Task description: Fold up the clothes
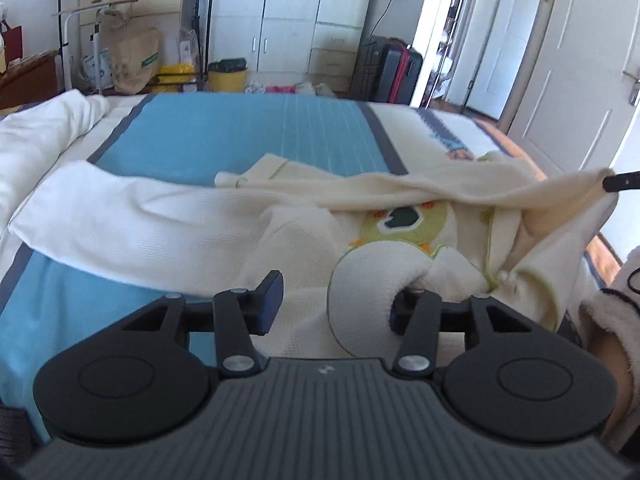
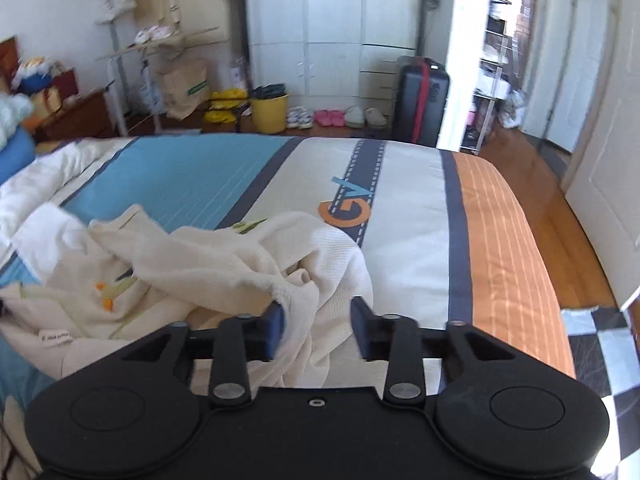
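Note:
A cream knit garment [image 1: 400,220] with a green cartoon patch lies crumpled on the bed, also visible in the right wrist view [image 2: 224,264]. My left gripper [image 1: 338,292] has its jaws apart. A rolled cuff [image 1: 360,300] of the garment is wrapped over its right finger and hides the pad. My right gripper [image 2: 318,308] also stands with jaws apart, and a fold of the garment hangs against its left finger [image 2: 276,320] and across the gap. In the left wrist view one corner of the garment [image 1: 600,178] is lifted up to a black fingertip [image 1: 622,182] at the right edge.
A long white cloth [image 1: 140,220] lies across the blue-striped bed cover [image 1: 200,136], with a white duvet [image 1: 36,140] at the left. The bed's orange edge [image 2: 508,248] drops to a wooden floor [image 2: 560,208]. A fluffy sleeve [image 1: 616,320] is at the right.

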A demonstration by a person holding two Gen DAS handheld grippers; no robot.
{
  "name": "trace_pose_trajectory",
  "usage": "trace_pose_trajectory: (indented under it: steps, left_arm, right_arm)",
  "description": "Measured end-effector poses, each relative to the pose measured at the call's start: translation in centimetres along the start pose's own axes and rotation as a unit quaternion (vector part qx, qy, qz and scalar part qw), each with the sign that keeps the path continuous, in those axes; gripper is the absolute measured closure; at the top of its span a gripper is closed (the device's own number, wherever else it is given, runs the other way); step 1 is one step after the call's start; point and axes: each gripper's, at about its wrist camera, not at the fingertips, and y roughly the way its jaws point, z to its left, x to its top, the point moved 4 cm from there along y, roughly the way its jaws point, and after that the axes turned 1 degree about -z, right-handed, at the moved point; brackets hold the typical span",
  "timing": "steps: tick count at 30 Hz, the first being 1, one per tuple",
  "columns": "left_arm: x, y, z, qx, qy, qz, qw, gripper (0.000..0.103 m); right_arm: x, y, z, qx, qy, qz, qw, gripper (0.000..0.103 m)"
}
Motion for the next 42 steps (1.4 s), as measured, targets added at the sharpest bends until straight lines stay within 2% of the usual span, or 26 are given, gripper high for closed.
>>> trace_pose_trajectory:
  steps: [3,6,7,9,11,13,15,17,18,21,22,23,24,25,27,29,30,31,33,35,40,42]
  left_arm:
    - [1.1,-1.0,0.4,-0.039,-0.032,-0.031,0.9982,0.046]
    - [1.8,-1.3,1.5,-0.096,-0.077,-0.052,0.991,0.046]
    - [1.9,-1.0,1.6,-0.106,-0.088,-0.055,0.9889,0.046]
    - [1.7,-0.2,1.1,-0.1,-0.075,-0.055,0.9906,0.044]
    - [1.0,0.8,0.5,-0.087,-0.057,-0.05,0.9933,0.04]
    - [0.0,2.4,0.5,-0.076,-0.061,-0.023,0.995,0.038]
    - [-1.0,4.0,0.8,-0.056,-0.068,0.018,0.996,0.037]
    - [-2.1,5.6,1.2,-0.025,-0.07,0.071,0.9947,0.037]
    - [-2.6,5.9,1.5,-0.002,-0.068,0.081,0.9944,0.037]
    - [-3.0,5.2,1.7,0.026,-0.063,0.082,0.9943,0.037]
    - [-2.8,4.6,1.7,0.026,-0.06,0.07,0.9954,0.037]
    - [-2.5,3.8,1.6,0.025,-0.056,0.058,0.9964,0.037]
    - [-2.2,2.9,1.6,0.025,-0.052,0.045,0.9973,0.037]
    - [-1.9,2.1,1.6,0.027,-0.049,0.035,0.9978,0.037]
    - [-1.4,1.1,1.7,0.038,-0.042,0.019,0.9982,0.036]
    - [-1.0,0.5,2.0,0.054,-0.046,-0.001,0.9975,0.033]
    - [-0.8,0.3,2.2,0.059,-0.055,-0.013,0.9967,0.033]
    - [-0.6,0.3,2.4,0.057,-0.064,-0.022,0.9961,0.033]
    - [0.1,0.3,2.4,0.046,-0.085,-0.035,0.9947,0.033]
    - [1.0,0.6,2.0,0.029,-0.091,-0.039,0.9947,0.033]
    - [4.0,3.0,-0.9,0.018,-0.049,-0.036,0.998,0.031]
    - [5.2,4.5,-1.6,0.0,-0.051,-0.025,0.9984,0.027]
  right_arm:
    - [0.1,-1.0,1.4,0.071,-0.046,0.031,0.996,0.056]
    - [0.8,-1.8,2.1,0.155,-0.04,0.02,0.987,0.052]
    - [0.9,-2.0,2.3,0.185,-0.035,0.016,0.982,0.052]
    - [1.7,-1.3,3.1,0.214,-0.025,0.007,0.977,0.049]
    - [2.6,1.1,4.7,0.214,-0.041,0.006,0.976,0.047]
    - [3.3,4.2,7.0,0.208,-0.067,0.017,0.976,0.047]
    - [3.6,7.3,10.2,0.209,-0.13,0.021,0.969,0.046]
    - [4.0,10.5,13.5,0.21,-0.192,0.025,0.958,0.039]
    - [4.0,11.7,14.5,0.193,-0.222,0.025,0.955,0.033]
    - [4.1,15.4,17.7,0.141,-0.311,0.024,0.94,0.036]
    - [4.2,16.6,18.7,0.124,-0.339,0.024,0.932,0.048]
    - [4.7,17.2,18.2,0.129,-0.314,0.036,0.94,0.063]
    - [5.2,17.3,17.4,0.143,-0.276,0.048,0.949,0.092]
    - [6.1,16.7,15.9,0.163,-0.222,0.052,0.96,0.092]
    - [7.5,13.6,12.8,0.166,-0.146,-0.002,0.975,0.092]
    - [8.5,8.5,10.3,0.135,-0.153,-0.095,0.974,0.092]
    - [8.6,6.1,9.1,0.116,-0.162,-0.127,0.972,0.092]
    - [8.8,4.1,7.8,0.096,-0.162,-0.14,0.972,0.092]
    - [8.9,1.5,4.7,0.06,-0.147,-0.137,0.978,0.092]
    - [8.3,-0.1,1.1,0.02,-0.126,-0.116,0.985,0.092]
    - [4.8,-1.6,-8.6,-0.1,-0.05,-0.054,0.992,0.092]
    - [3.1,-1.4,-12.4,-0.114,0.012,-0.02,0.993,0.091]
